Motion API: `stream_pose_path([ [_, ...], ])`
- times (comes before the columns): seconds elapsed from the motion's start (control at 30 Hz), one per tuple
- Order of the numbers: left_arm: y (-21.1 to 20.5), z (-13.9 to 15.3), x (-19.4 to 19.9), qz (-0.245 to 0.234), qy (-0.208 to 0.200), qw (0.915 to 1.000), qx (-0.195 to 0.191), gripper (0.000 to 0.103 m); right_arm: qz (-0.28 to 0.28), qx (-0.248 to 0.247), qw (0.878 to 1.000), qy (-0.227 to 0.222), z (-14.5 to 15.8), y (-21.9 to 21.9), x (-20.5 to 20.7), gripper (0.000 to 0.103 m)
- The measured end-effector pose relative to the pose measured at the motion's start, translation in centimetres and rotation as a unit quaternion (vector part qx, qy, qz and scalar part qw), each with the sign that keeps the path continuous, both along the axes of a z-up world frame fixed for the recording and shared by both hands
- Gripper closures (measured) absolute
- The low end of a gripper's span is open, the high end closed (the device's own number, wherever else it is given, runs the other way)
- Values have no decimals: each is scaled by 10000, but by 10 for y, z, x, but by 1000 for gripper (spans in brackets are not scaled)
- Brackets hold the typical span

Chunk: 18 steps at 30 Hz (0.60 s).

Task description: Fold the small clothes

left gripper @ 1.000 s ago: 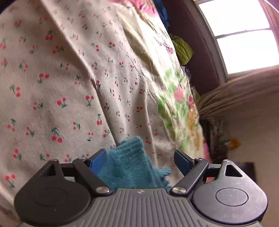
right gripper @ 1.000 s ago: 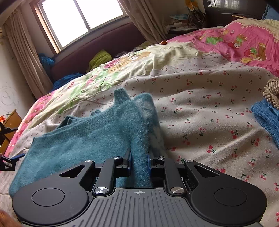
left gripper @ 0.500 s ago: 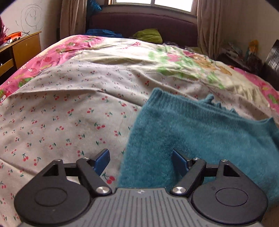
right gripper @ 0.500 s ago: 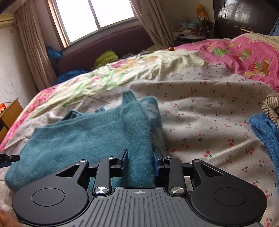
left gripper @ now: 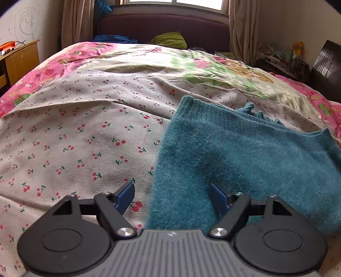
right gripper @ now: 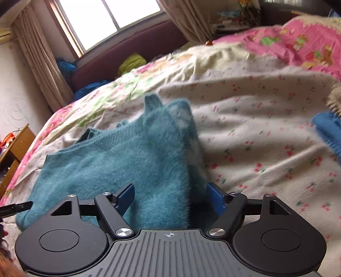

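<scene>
The left gripper [left gripper: 172, 197] has its two blue-padded fingers spread wide, with the near left edge of the teal sweater [left gripper: 245, 162] lying between them; the 3 o'clock finger [left gripper: 217, 198] sits over the knit, the 9 o'clock one over the cherry-print sheet [left gripper: 74, 136]. The right gripper [right gripper: 171, 197] is likewise spread, a raised ridge of the teal sweater [right gripper: 132, 162] standing between its fingers; whether the pads touch the wool cannot be told.

The left view alone shows the sweater's ribbed cuff at 12 o'clock and its flat spread toward 3 o'clock. Only the right view shows that bunched peak, a blue knit garment [right gripper: 329, 130] at 3 o'clock, a beige knit edge just above it, and the tip of the other gripper at 9 o'clock beside the sweater's far edge.

Counted: two grippers, one teal sweater, one blue knit, one cherry sheet, one pink floral quilt [left gripper: 70, 57] beneath it.

Farther out, at 12 o'clock, a maroon headboard [left gripper: 164, 25] with a green cloth [left gripper: 170, 39] against it, a window [right gripper: 106, 19] with curtains, and a wooden desk [left gripper: 21, 56] at 10 o'clock. The upright fold hides the sheet directly ahead of the right gripper.
</scene>
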<state>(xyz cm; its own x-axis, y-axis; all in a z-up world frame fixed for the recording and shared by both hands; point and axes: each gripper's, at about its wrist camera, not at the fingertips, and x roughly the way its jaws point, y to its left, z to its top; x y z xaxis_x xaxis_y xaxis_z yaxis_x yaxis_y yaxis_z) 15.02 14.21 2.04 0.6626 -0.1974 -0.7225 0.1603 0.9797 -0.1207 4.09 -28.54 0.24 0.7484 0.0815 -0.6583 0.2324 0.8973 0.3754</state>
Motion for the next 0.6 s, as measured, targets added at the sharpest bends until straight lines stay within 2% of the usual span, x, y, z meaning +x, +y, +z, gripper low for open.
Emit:
stream_pose_path([
  [0.13,8,0,5,14,91,9998,-182,9,8,7,10000,-10,-1,-1,5,17],
  [0.27,7,-4,-3,-229,63,9997,-87,9,145,40,9999,36,-5,-5,1,16],
  [0.33,1,-8,2,-250,59,9997,-45,1,47,175,9998,28,-10,-5,4,12],
  [0.4,-2,-12,16,-215,230,9995,-93,0,-109,381,9992,66,-16,-6,10,9],
  [0.53,-6,-15,21,-245,291,9993,-9,0,-182,527,9984,35,-20,-8,11,10],
  [0.6,-3,-17,14,-181,358,9989,-225,0,-169,596,9981,25,-22,-10,10,11],
])
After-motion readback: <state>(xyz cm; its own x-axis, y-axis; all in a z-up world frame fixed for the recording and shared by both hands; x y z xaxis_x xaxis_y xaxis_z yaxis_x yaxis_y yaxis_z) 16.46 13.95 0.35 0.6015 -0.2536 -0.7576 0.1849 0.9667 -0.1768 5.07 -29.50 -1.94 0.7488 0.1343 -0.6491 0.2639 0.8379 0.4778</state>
